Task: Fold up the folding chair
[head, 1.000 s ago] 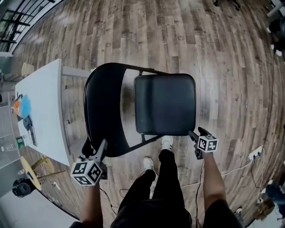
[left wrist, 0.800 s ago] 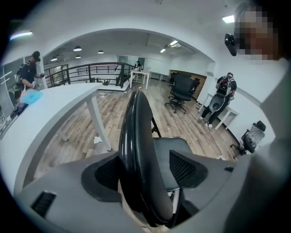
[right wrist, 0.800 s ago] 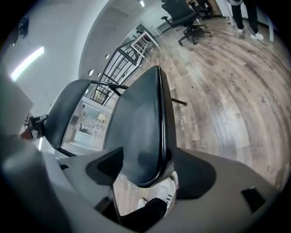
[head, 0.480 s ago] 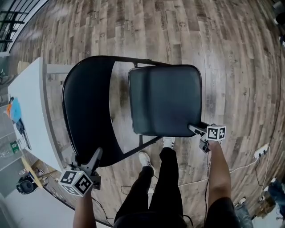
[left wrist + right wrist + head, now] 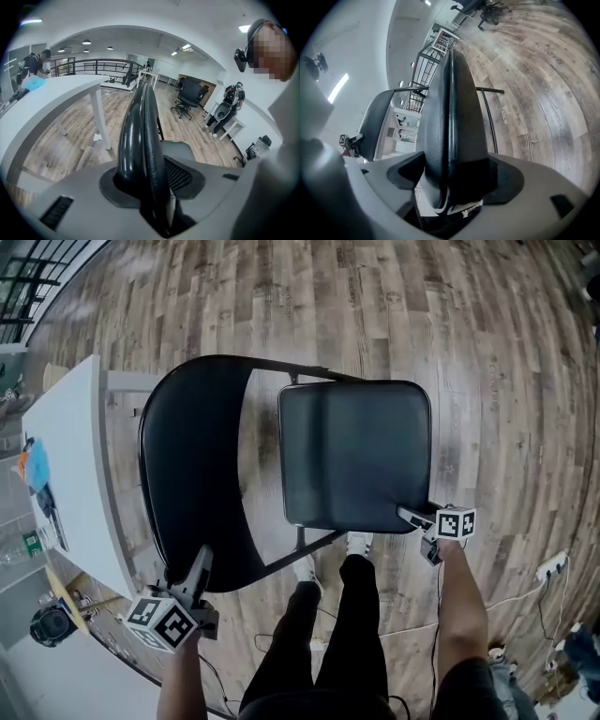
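Note:
A black folding chair stands open on the wood floor, its padded seat [image 5: 356, 451] to the right and its curved backrest [image 5: 192, 474] to the left. At the backrest's near edge, my left gripper [image 5: 199, 563] has its jaws closing, and the backrest rim [image 5: 138, 136] fills the gap of my left gripper [image 5: 150, 187] with the pads against it. At the seat's near right corner, my right gripper [image 5: 410, 515] has its jaws opening. The seat edge [image 5: 452, 117] runs between the jaws of my right gripper [image 5: 452, 187], and the backrest [image 5: 377, 122] shows beyond on the left.
A white table [image 5: 70, 474] stands close on the chair's left, with small items on it. The person's legs [image 5: 328, 634] are just behind the chair. A cable and a power strip [image 5: 548, 563] lie on the floor at right. Office chairs [image 5: 190, 96] stand farther off.
Both grippers have sunk onto the chair: the right one has slid onto the seat's corner, and the left one has settled over the backrest's rim.

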`<state>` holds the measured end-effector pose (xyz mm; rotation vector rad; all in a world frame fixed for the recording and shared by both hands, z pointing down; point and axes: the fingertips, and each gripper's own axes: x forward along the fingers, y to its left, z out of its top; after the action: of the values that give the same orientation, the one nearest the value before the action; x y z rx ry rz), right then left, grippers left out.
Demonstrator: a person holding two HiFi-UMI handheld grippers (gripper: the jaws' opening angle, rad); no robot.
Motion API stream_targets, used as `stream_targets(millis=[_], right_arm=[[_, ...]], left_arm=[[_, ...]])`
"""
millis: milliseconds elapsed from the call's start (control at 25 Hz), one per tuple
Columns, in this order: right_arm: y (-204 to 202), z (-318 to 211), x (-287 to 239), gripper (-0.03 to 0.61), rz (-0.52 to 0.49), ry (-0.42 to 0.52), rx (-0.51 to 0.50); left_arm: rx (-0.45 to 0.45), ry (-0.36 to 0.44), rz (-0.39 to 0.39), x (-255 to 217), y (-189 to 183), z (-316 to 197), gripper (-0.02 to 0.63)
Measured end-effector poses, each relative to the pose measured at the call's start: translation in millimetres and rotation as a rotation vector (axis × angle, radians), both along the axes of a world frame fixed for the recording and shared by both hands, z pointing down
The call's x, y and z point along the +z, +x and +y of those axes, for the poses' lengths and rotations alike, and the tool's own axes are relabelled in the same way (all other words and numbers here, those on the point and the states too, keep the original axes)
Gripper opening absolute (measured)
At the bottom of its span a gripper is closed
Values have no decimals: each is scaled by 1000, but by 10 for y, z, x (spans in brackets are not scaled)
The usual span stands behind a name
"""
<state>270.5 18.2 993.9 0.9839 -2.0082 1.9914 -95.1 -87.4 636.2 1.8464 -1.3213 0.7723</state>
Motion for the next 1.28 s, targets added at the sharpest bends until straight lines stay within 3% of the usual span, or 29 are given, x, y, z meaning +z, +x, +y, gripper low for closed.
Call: stream_targets(millis=[360, 720, 1000, 1280], right_arm=[[-318, -109, -748, 338, -10, 65, 27], [-1116, -308, -1930, 324, -15, 164, -7], [-2419, -255, -2997, 324, -40, 245, -113], [-3771, -486, -3661, 324, -107, 333, -200]], left_arm=[[10, 62, 60, -440, 2, 10, 97], [10, 184, 88, -1044, -342, -56, 78], [8, 186, 94, -1513, -1049, -28, 77], [-7, 210, 97, -1787, -1682, -135, 77]])
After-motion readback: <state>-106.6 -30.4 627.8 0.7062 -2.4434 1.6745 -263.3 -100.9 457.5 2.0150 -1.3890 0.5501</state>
